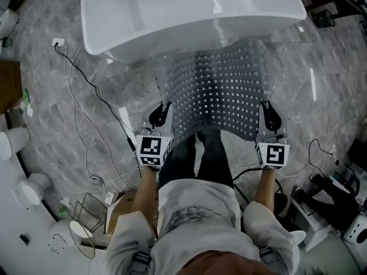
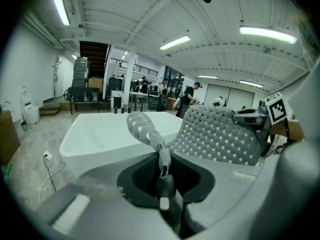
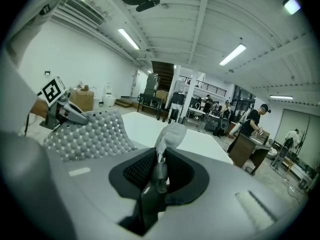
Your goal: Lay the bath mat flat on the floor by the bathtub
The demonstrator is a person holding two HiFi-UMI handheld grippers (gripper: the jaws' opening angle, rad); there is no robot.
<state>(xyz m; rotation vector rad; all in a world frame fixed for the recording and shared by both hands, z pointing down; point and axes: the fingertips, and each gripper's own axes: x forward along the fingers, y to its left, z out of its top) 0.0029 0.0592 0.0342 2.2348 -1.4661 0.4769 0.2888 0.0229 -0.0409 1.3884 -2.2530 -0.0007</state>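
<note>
A grey perforated bath mat (image 1: 221,90) hangs stretched between my two grippers, in the air in front of the white bathtub (image 1: 172,10), with its far edge near the tub's side. My left gripper (image 1: 162,114) is shut on the mat's near left corner. My right gripper (image 1: 268,114) is shut on its near right corner. In the left gripper view the pinched mat (image 2: 220,134) curls up out of the jaws of the left gripper (image 2: 162,171), with the tub (image 2: 100,134) behind. In the right gripper view a folded corner (image 3: 170,134) sticks up from the right gripper (image 3: 160,171).
A black cable (image 1: 86,90) runs across the marble floor from a white socket block (image 1: 58,42) at the left. A cardboard box (image 1: 123,211) and white fixtures (image 1: 31,188) stand at the lower left. Dark equipment (image 1: 332,193) sits at the right. The person's legs (image 1: 200,153) stand under the mat.
</note>
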